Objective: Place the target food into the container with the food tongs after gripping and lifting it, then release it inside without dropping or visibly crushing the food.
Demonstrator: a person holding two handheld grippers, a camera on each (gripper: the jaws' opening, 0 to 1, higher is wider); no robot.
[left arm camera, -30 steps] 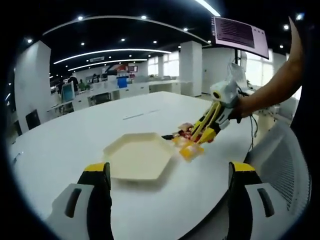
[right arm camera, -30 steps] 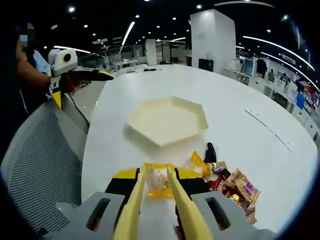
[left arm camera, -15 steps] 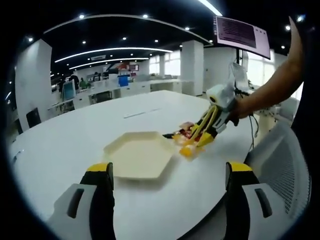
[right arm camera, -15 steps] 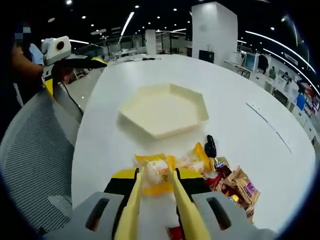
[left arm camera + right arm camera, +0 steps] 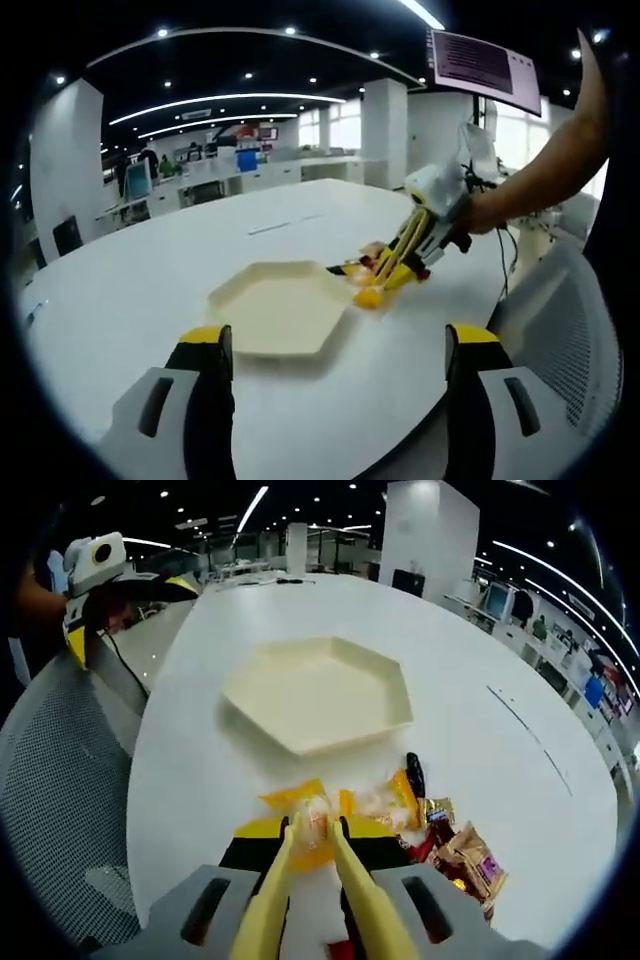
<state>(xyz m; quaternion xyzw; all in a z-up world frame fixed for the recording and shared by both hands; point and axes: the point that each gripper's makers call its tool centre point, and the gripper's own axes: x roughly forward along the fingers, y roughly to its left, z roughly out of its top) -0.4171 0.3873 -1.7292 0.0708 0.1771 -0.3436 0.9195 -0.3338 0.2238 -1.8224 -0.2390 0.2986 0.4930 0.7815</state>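
A cream hexagonal tray [image 5: 315, 690] lies on the white table, also in the left gripper view as the tray [image 5: 280, 308]. My right gripper [image 5: 312, 838] is shut on yellow food tongs [image 5: 272, 900]. The tong tips pinch a yellow wrapped snack [image 5: 310, 815] just above the table, short of the tray's near edge. From the left gripper view, the right gripper [image 5: 432, 228] slants down with the tongs [image 5: 398, 258] and the yellow snack [image 5: 368, 296] at the tray's right corner. My left gripper [image 5: 335, 342] stands open over the table's near edge, holding nothing.
A pile of wrapped snacks [image 5: 455, 850] lies right of the tongs, with another yellow packet [image 5: 398, 798] and a small black item [image 5: 415, 775]. The left gripper [image 5: 100, 570] hovers beyond the table's edge. A mesh chair [image 5: 60, 810] stands at the left.
The tongs have closed tighter on the yellow snack and carried it off the table toward the tray. The left gripper has barely moved.
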